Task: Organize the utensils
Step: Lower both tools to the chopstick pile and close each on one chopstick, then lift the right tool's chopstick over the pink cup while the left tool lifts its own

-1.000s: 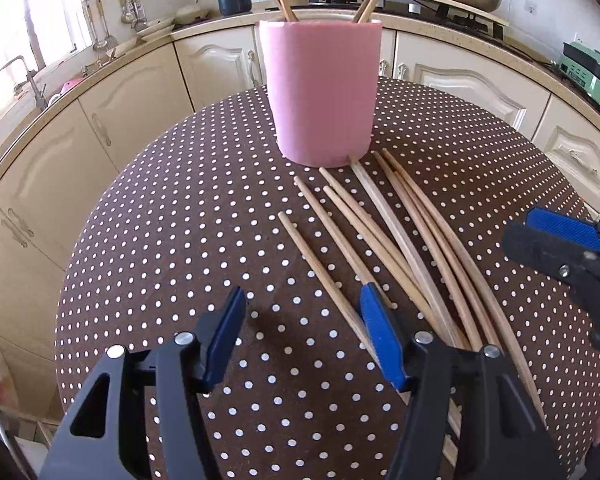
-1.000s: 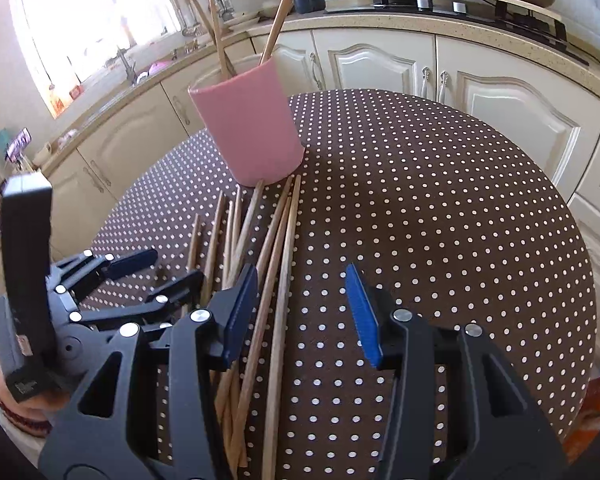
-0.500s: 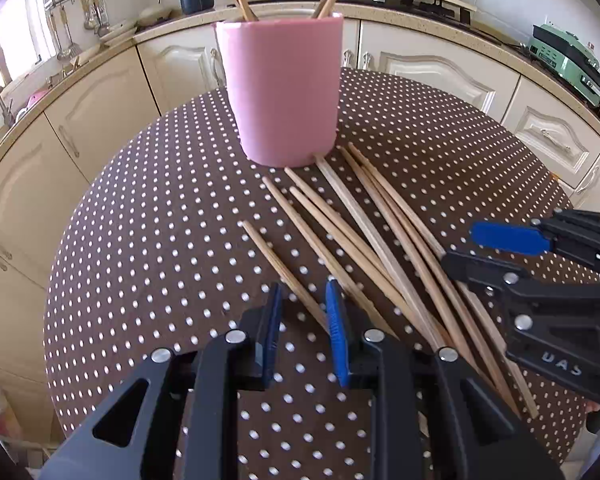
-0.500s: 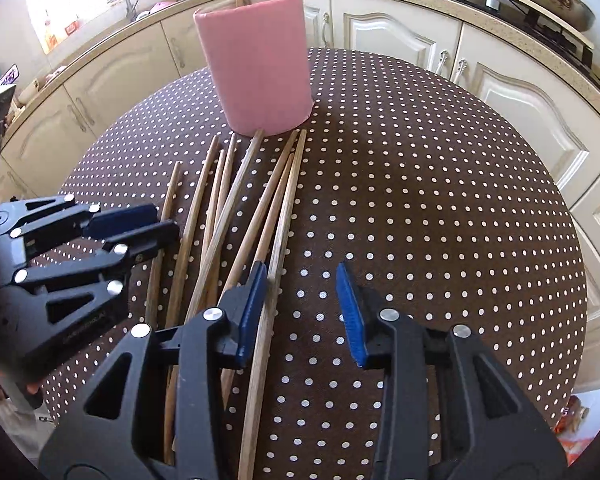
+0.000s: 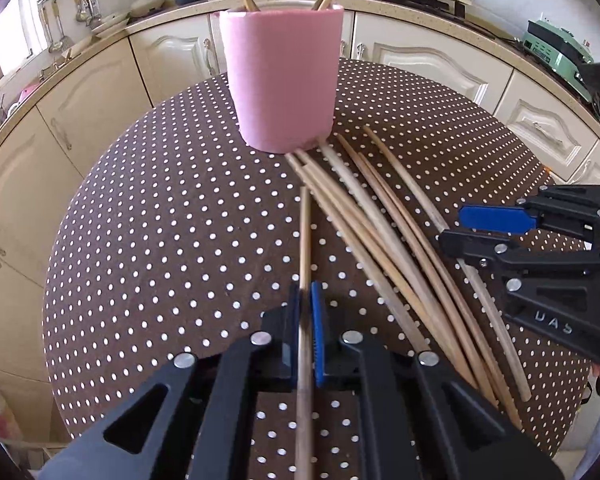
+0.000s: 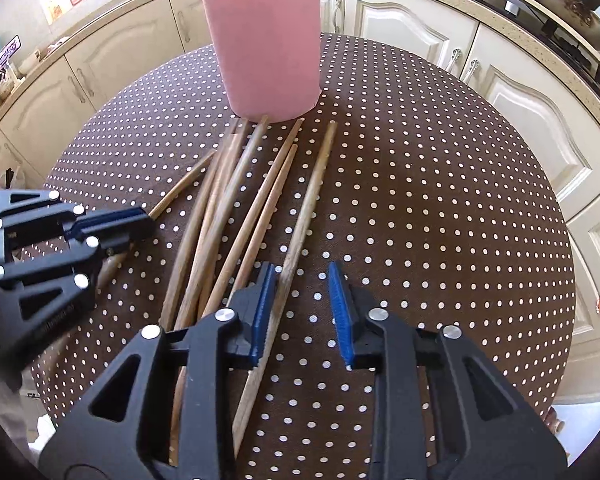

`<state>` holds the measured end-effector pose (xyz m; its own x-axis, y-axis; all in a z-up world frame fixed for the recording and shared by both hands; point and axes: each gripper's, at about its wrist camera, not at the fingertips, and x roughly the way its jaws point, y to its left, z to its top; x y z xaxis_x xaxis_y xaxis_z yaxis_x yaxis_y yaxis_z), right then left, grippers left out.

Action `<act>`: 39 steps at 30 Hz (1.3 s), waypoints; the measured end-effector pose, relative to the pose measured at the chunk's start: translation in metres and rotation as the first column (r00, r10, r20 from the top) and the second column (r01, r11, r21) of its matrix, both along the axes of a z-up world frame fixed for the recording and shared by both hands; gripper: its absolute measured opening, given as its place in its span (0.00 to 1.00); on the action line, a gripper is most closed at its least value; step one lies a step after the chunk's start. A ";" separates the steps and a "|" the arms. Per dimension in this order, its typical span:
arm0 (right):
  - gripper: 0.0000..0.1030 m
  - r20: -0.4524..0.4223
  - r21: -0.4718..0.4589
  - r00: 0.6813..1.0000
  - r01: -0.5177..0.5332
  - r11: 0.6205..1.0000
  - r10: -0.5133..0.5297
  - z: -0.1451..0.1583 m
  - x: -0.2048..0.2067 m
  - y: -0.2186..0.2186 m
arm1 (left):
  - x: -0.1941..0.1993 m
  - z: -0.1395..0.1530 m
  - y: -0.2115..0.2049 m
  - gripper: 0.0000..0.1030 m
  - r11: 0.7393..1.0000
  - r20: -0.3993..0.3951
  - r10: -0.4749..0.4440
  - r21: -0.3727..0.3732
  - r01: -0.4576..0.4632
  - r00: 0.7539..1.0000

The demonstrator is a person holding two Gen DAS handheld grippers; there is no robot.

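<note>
1. The counter, round under a brown cloth with white dots, carries everything and fills both wrist views.
2. The pink cup stands upright at the far side with a few chopsticks already leaning out of its top; it looks like the place where the loose ones are meant to go.
3. The loose chopsticks lie fanned on the cloth, far tips close to the cup's base, near ends spread toward the right. They touch and cross, so each probably has to be pulled out one at a time.
4. The left gripper has just closed its jaws and is clamped on a single chopstick, set apart on the left of the pile and pointing at the cup; the grip sits toward its near end, likely so the far tip can enter the cup first.
5. The right gripper has been closing its jaws but they stand apart, straddling the rightmost chopstick. The left pad is just beside it; the right pad is clear, so nothing is held.
</note>
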<state>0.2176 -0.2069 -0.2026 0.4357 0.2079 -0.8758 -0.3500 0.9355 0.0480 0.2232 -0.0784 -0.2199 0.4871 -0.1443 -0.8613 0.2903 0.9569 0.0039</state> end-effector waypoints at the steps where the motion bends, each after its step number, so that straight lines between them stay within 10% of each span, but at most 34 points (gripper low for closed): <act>1: 0.25 -0.004 0.003 1.000 -0.001 1.000 0.001 0.000 0.001 -0.002 | 0.002 0.000 0.002 0.06 1.000 -0.004 0.007 -0.011 -0.007 1.000; 12: 0.25 -0.141 -0.040 0.990 -0.003 0.999 -0.003 0.001 0.037 -0.003 | 0.010 0.005 0.003 0.07 0.999 -0.080 0.003 0.048 0.000 0.997; 21: 0.20 -0.247 -0.131 0.969 -0.025 0.991 -0.008 -0.001 0.074 0.010 | 0.013 0.010 0.009 0.26 0.997 -0.136 0.040 0.070 -0.031 0.990; 27: 0.07 -0.241 -0.137 0.971 -0.034 0.990 0.000 0.000 0.081 0.022 | 0.010 0.005 0.019 0.07 0.998 -0.109 0.044 0.053 -0.038 0.993; 39: 0.06 -0.109 0.047 0.994 0.030 0.998 -0.025 0.019 0.054 -0.005 | 0.010 0.024 0.045 0.06 0.990 0.023 0.073 -0.121 -0.069 0.997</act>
<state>0.2720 -0.2123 -0.1834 0.3451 0.2404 -0.9072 -0.3146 0.9404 0.1295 0.2334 -0.0331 -0.1956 0.5230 -0.2102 -0.8260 0.2230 0.9691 -0.1053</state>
